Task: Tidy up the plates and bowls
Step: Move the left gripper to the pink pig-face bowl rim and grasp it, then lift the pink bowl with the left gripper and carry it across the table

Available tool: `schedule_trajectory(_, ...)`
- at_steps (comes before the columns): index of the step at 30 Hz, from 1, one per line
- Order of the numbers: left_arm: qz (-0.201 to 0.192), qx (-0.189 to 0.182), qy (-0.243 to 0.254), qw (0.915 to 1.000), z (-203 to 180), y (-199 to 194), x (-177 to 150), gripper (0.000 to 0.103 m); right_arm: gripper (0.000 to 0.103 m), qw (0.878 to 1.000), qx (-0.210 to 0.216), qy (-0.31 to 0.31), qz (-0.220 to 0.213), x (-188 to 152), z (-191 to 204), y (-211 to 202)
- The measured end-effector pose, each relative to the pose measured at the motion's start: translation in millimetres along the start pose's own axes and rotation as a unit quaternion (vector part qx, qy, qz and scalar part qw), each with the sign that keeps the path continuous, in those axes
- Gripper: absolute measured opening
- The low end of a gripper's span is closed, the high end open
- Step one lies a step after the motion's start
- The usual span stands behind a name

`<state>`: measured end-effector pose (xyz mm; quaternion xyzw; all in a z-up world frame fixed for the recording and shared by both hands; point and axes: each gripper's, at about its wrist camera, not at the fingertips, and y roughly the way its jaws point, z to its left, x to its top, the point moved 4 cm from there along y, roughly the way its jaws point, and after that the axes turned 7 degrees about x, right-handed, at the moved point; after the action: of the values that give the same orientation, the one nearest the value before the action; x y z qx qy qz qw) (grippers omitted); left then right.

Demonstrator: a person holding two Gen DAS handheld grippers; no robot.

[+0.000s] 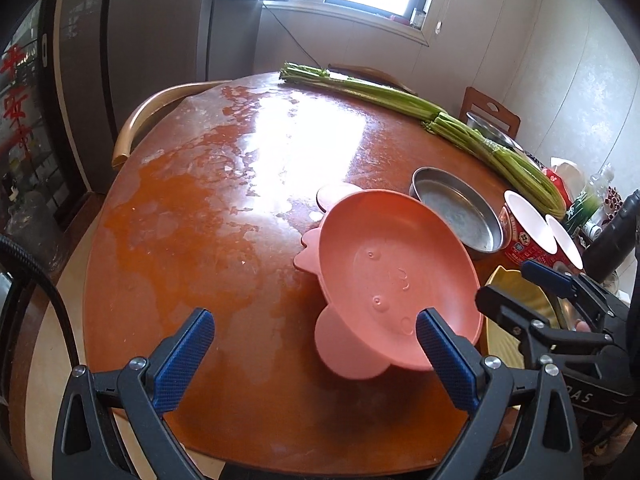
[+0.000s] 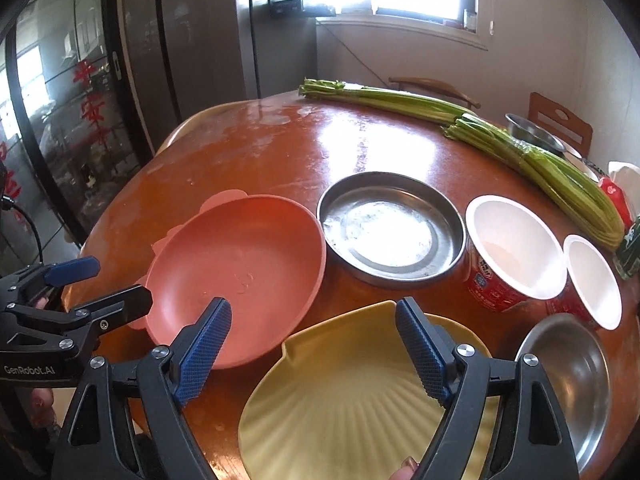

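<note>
Two plastic plates lie near: a pink plate (image 2: 240, 272) with ears and a yellow shell-shaped plate (image 2: 352, 392). Left gripper (image 1: 316, 356) and right gripper (image 2: 312, 344) are both released, grasping nothing.

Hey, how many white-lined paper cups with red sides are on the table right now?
2. The larger cup sits just right of the round metal pan; the smaller cup is right beside it, near the table's edge. More could be hidden.

Your yellow shell plate (image 2: 352, 400) runs off the bottom edge of the right wrist view, and in the left wrist view the right gripper (image 1: 508, 284) covers most of it. The steel bowl (image 2: 572, 384) is cut by your right gripper's frame. The print on the red cups (image 2: 490, 284) is too small to read
</note>
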<state>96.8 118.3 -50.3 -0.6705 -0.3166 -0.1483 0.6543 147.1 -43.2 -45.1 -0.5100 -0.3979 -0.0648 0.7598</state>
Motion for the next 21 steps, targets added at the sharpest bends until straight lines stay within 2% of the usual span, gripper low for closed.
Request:
schedule_trajectory(1, 0.002, -0.001, 0.001, 1.0, -0.1, 2.6, 1.8, 0.101, 0.077, 1.0, -0.004, -0.003, 0.007, 1.2, 0.5, 4.7)
schedule_trajectory(2, 0.004, -0.004, 0.002, 1.0, 0.3, 5.4, 3.4, 0.101, 0.069, 1.0, -0.004, -0.008, 0.011, 1.9, 1.5, 8.0)
schedule_trajectory(4, 0.014, -0.007, 0.003, 0.9999, 0.4, 12.6, 6.1, 0.101, 0.064, 1.0, -0.006, -0.017, 0.017, 4.4, 4.0, 15.4)
schedule_trajectory(8, 0.027, -0.021, 0.002, 0.9994, -1.0, 21.3, 9.4, 0.097, 0.062, 0.999, -0.005, -0.021, 0.028, 7.3, 6.5, 27.6)
schedule_trajectory(10, 0.024, -0.019, 0.004, 0.9995, -1.9, 23.0, 11.2, 0.086, 0.061, 0.999, -0.007, -0.021, 0.036, 7.0, 6.8, 32.9)
schedule_trajectory(12, 0.028, -0.02, 0.004, 0.9994, -2.4, 26.6, 13.1, 0.085, 0.058, 0.999, -0.004, -0.022, 0.04, 7.9, 7.3, 36.1)
schedule_trajectory(16, 0.039, -0.031, 0.004, 0.9988, -5.5, 34.7, 14.8, 0.071, 0.057, 0.999, -0.003, -0.018, 0.045, 9.3, 6.9, 40.7)
schedule_trajectory(21, 0.041, -0.033, 0.001, 0.9986, -7.0, 37.3, 15.3, 0.069, 0.057, 0.999, -0.008, -0.008, 0.037, 12.5, 2.0, 34.8)
